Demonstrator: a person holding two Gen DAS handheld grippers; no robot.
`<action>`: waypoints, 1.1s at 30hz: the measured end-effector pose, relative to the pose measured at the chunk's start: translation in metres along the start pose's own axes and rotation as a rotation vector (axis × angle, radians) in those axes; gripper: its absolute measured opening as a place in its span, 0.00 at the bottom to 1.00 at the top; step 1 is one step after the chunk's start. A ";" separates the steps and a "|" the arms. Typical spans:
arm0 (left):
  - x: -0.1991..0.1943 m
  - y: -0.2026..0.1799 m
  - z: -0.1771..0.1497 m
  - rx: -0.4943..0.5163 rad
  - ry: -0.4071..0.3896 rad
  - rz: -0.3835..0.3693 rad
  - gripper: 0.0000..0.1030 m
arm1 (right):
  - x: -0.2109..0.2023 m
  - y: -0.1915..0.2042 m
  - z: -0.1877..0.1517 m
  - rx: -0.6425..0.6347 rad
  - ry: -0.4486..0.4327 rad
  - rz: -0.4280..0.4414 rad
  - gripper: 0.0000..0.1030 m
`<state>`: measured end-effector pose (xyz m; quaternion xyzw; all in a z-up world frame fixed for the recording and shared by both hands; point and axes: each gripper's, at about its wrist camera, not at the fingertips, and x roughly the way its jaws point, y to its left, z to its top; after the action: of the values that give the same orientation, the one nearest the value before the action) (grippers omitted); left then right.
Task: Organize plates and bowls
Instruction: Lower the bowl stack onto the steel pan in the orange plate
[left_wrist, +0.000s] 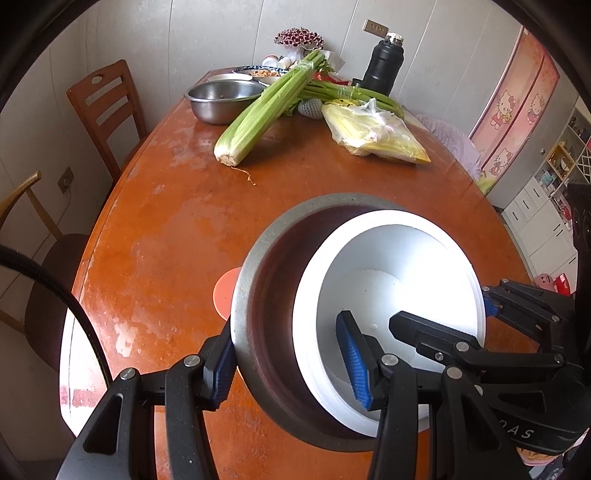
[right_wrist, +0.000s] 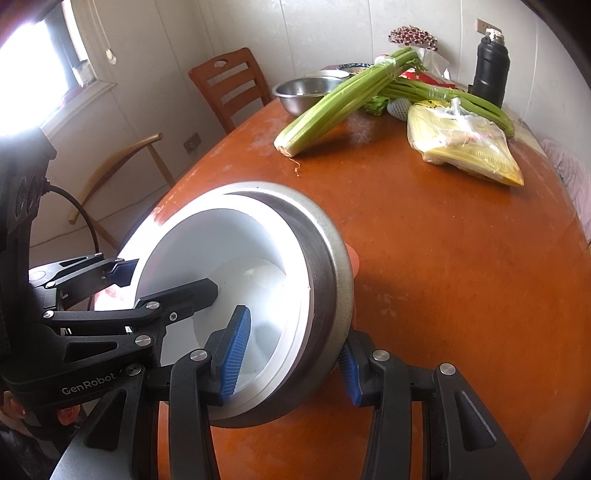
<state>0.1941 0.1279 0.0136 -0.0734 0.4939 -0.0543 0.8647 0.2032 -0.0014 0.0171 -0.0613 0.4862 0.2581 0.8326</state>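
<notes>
Item: white bowl (left_wrist: 388, 295) nested in grey bowl (left_wrist: 255, 295). Rigid, glazed, slippery, breakable. Left tongs (left_wrist: 288, 365), right tongs (right_wrist: 291, 358) both clamp opposite rims; hold there.

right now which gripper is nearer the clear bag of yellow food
Right, probably. The right gripper clamps the right side of the grey-and-white nested bowls, the clear bag of yellow food ahead-right; the left gripper clamps their left side, farther off.

both claws are clamped from opposite sides, left claw (left_wrist: 291, 363) facing right claw (right_wrist: 291, 356), fingers crossing inside.
</notes>
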 end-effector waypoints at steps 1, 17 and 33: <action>0.001 0.000 0.000 0.001 0.002 0.003 0.49 | 0.002 -0.001 0.000 0.002 0.004 -0.001 0.46; 0.013 0.002 -0.002 -0.006 0.023 0.008 0.49 | 0.012 -0.002 -0.003 0.005 0.029 -0.013 0.46; 0.019 0.003 -0.005 0.003 0.025 0.028 0.49 | 0.019 0.001 -0.002 -0.022 0.031 -0.064 0.46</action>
<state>0.1996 0.1271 -0.0057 -0.0645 0.5057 -0.0440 0.8592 0.2086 0.0057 -0.0002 -0.0901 0.4939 0.2358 0.8321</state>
